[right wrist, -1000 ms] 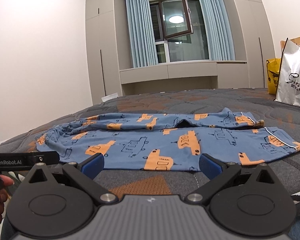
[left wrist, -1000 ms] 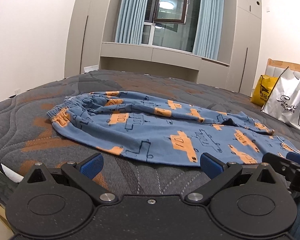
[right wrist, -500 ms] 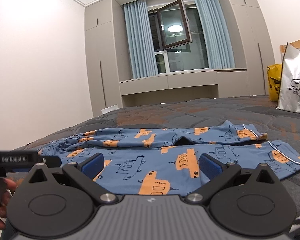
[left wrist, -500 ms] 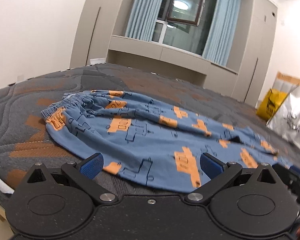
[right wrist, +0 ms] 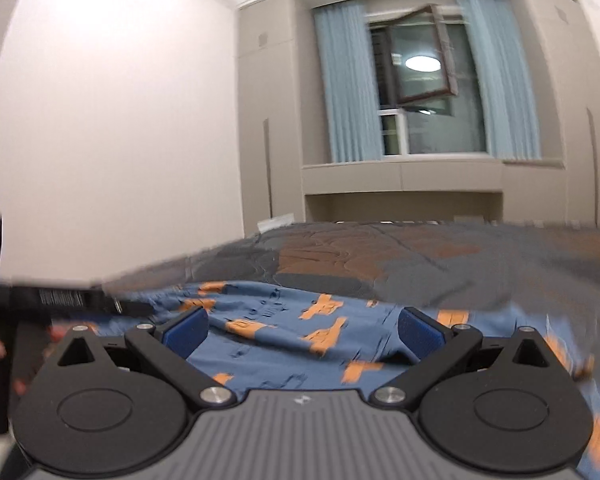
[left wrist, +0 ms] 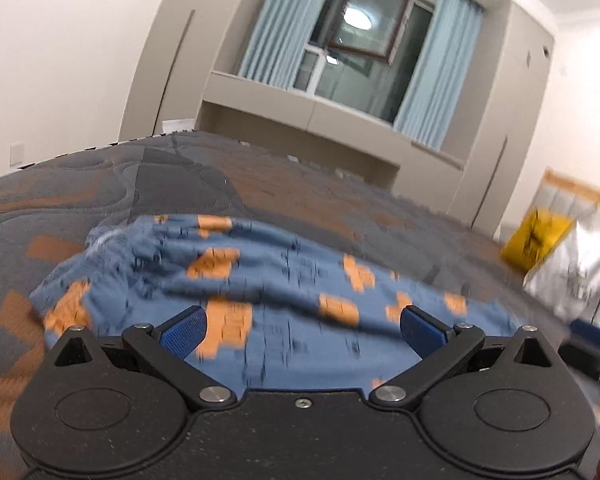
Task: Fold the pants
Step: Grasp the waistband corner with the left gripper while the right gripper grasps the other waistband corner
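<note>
Bedroom light falls on a grey quilted mattress (left wrist: 148, 184) with orange patches, and on it I have the pants (left wrist: 284, 280), blue with orange vehicle prints, lying spread out. From the left wrist view the gathered waistband end sits toward the left, with the fabric running off to the right. The right wrist view shows the same pants (right wrist: 300, 336), with what looks like the gap between the two legs ahead of me. As far as I can judge, no fold is made yet: the cloth lies roughly flat with a few soft ridges, and nothing is doubled over. The whole task is ahead of me.

My left gripper (left wrist: 302, 330) has its blue pads set wide apart, with nothing between them, low over the near edge of the cloth. My right gripper (right wrist: 302, 330) is likewise spread and empty, close over the fabric. Both views are motion-blurred, so I cannot tell whether either pad is touching the cloth.

Off to the right, a yellow bag (left wrist: 536, 240) and a silvery white bag (left wrist: 580, 272) stand on the mattress. Beyond the bed I see blue curtains (right wrist: 346, 92) and an open window (right wrist: 420, 68).
</note>
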The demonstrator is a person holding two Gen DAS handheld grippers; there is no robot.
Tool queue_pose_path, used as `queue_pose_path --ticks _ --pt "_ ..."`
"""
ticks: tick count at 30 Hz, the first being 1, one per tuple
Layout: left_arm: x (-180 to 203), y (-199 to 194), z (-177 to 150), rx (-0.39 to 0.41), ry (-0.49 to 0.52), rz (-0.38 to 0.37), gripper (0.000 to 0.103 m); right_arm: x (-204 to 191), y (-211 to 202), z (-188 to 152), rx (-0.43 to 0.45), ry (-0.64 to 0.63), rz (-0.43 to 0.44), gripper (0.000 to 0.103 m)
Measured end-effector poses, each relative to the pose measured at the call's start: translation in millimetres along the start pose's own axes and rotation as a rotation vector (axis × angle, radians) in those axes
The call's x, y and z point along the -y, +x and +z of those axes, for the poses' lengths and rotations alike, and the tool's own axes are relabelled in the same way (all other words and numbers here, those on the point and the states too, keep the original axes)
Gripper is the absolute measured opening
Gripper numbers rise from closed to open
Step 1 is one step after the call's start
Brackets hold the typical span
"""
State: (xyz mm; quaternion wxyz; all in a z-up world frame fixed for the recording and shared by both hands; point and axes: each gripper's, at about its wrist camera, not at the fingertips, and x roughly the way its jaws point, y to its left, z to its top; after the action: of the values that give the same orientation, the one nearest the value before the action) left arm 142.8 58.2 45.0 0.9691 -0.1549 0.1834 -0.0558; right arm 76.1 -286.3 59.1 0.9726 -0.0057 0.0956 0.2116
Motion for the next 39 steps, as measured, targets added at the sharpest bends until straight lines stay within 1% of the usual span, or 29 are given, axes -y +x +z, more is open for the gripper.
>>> queue_pose_path --ticks 2,3,5,7,9,11,13,15,17,20,24,25,28,31,33,34,37,38,39 --pt "-10 11 16 0.032 0.011 0.01 0.103 5 20 10 -0.056 -0.105 0.033 0.103" --pt "-14 15 25 0.052 0.029 0.039 0.103 8 30 12 -0.088 -0.151 0.054 0.103" --pt "-24 28 47 0.089 0.092 0.128 0.103 12 51 16 -0.152 -0.258 0.094 0.103" --pt "-35 41 68 0.103 0.151 0.213 0.103 18 73 20 -0.212 -0.333 0.103 0.103" --pt "-45 54 90 0.098 0.22 0.264 0.103 30 93 25 -0.259 -0.348 0.104 0.103" --pt "-56 72 108 0.072 0.297 0.299 0.103 44 113 33 -0.292 -0.328 0.119 0.103" --pt "-66 94 124 0.011 0.371 0.306 0.103 59 135 38 -0.324 -0.307 0.136 0.103" --pt "-74 124 135 -0.08 0.444 0.3 0.103 73 162 41 -0.357 -0.297 0.169 0.103" --pt "-84 149 141 -0.15 0.477 0.28 0.103 87 191 40 -0.397 -0.285 0.207 0.103" --pt "-88 180 142 -0.242 0.531 0.191 0.103 109 234 36 -0.473 -0.256 0.239 0.103" --pt "-88 205 139 -0.302 0.604 0.036 0.103 135 275 31 -0.556 -0.165 0.271 0.103" --pt "-89 209 138 -0.31 0.613 0.011 0.103 142 284 30 -0.576 -0.131 0.284 0.103" --pt "-91 220 133 -0.347 0.609 -0.032 0.103 157 304 26 -0.621 -0.028 0.316 0.103" --pt "-94 236 132 -0.395 0.565 -0.031 0.102 165 314 23 -0.628 0.021 0.364 0.101" --pt "-98 241 132 -0.417 0.531 -0.049 0.097 165 319 25 -0.625 0.011 0.361 0.092" --pt "-99 243 131 -0.427 0.516 -0.057 0.096 165 319 26 -0.627 0.001 0.349 0.09" --pt "-102 245 130 -0.456 0.481 -0.087 0.084 164 322 27 -0.63 -0.015 0.333 0.077" --pt "-101 248 130 -0.467 0.477 -0.098 0.079 163 321 27 -0.63 -0.028 0.324 0.07" --pt "-100 247 129 -0.479 0.478 -0.11 0.077 162 320 27 -0.627 -0.037 0.317 0.059"
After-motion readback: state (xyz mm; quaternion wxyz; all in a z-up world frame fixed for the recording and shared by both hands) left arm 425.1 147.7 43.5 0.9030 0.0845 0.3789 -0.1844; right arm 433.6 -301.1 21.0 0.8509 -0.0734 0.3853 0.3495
